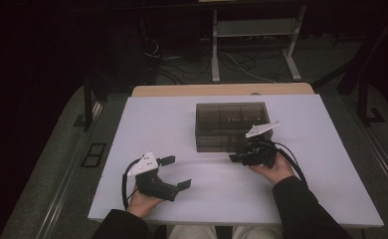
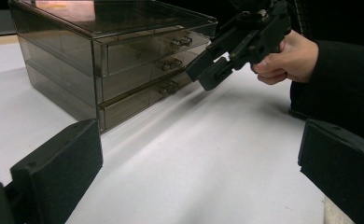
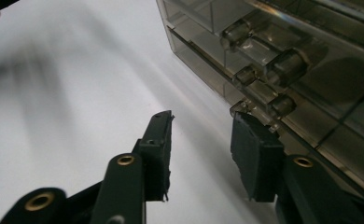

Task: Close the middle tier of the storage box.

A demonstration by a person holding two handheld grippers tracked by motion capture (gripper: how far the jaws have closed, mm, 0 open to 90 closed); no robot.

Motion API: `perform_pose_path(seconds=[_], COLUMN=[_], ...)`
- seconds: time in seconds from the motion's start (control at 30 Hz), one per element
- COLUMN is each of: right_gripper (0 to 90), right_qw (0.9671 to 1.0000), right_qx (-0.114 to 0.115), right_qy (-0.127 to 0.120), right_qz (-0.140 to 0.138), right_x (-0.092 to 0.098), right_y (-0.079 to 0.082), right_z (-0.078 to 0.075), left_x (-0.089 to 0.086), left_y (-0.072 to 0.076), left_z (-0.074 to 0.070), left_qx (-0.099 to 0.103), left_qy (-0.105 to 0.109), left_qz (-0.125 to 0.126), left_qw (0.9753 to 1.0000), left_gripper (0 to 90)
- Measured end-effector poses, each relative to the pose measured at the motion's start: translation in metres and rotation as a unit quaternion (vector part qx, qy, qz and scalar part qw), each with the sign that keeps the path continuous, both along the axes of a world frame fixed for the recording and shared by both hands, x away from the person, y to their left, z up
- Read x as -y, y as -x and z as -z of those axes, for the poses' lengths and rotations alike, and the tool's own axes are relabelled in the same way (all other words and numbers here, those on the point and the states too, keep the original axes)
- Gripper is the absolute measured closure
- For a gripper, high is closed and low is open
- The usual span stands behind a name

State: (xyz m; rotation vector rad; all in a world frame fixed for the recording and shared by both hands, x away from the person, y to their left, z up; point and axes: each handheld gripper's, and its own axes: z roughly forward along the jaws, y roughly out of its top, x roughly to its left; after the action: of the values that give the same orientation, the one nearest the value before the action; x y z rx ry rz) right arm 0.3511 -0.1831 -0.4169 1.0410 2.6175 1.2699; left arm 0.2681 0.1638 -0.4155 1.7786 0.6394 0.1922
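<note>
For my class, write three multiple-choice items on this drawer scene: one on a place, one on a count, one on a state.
1. Where is the right gripper?
A. at the drawer box's front
B. behind the box
C. on the box's lid

2. How many drawers does the drawer box show?
A. one
B. three
C. five

3. How is the left gripper?
A. shut on a handle
B. open, holding nothing
C. shut on a cloth

Answers: 1 A, its fingers are by the bottom handle. 2 B, three stacked fronts with handles. 3 B, its fingers stand wide apart over bare table.
</note>
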Motion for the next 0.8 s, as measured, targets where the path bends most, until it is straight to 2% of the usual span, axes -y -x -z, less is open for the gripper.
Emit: perform_pose_path(seconds=[0.07, 0.23, 0.27, 0.3, 0.33, 0.43, 0.47, 0.53, 0.63, 0.67, 0.8], right_gripper=[50.4, 36.9, 34.0, 25.5, 21.4, 16.2, 9.8, 9.6, 8.3, 0.0, 0.0], right_qw=[0.9999, 0.9997, 0.9997, 0.9997, 0.9996, 0.9995, 0.9994, 0.9994, 0.9987, 0.9986, 0.9985], right_qx=[0.009, 0.008, 0.009, 0.011, 0.011, 0.015, 0.020, 0.026, 0.035, 0.037, 0.036], right_qy=[0.007, 0.013, 0.011, 0.007, 0.004, -0.009, -0.013, -0.016, -0.034, -0.039, -0.040], right_qz=[-0.010, -0.017, -0.018, -0.021, -0.024, -0.026, -0.025, -0.019, -0.011, -0.008, 0.007], right_x=[0.001, 0.004, 0.005, 0.006, 0.007, 0.010, 0.011, 0.012, 0.018, 0.019, 0.026], right_y=[0.003, 0.012, 0.013, 0.015, 0.017, 0.022, 0.023, 0.027, 0.033, 0.035, 0.041], right_z=[-0.001, -0.003, -0.003, -0.004, -0.004, -0.006, -0.007, -0.008, -0.011, -0.012, -0.014], left_x=[0.000, 0.001, 0.001, 0.001, 0.001, 0.001, 0.001, 0.001, 0.001, 0.001, 0.001], left_y=[0.000, 0.000, 0.000, 0.000, 0.000, 0.000, 0.000, 0.000, 0.000, 0.000, 0.000], left_z=[0.000, 0.000, 0.000, 0.000, 0.000, 0.000, 0.000, 0.000, -0.001, -0.001, -0.001], left_qx=[0.000, 0.000, 0.000, 0.000, -0.001, -0.001, -0.001, -0.001, -0.001, -0.002, -0.002], left_qy=[-0.001, 0.001, 0.002, 0.003, 0.004, 0.005, 0.004, 0.006, 0.007, 0.007, 0.008], left_qz=[0.001, 0.001, 0.001, 0.000, 0.001, 0.001, 0.002, 0.002, 0.002, 0.001, 0.001], left_qw=[1.0000, 1.0000, 1.0000, 1.0000, 1.0000, 1.0000, 1.0000, 1.0000, 1.0000, 1.0000, 1.0000], left_gripper=[0.0, 0.0, 0.0, 0.0, 0.0, 0.0, 0.0, 0.0, 0.0, 0.0, 0.0])
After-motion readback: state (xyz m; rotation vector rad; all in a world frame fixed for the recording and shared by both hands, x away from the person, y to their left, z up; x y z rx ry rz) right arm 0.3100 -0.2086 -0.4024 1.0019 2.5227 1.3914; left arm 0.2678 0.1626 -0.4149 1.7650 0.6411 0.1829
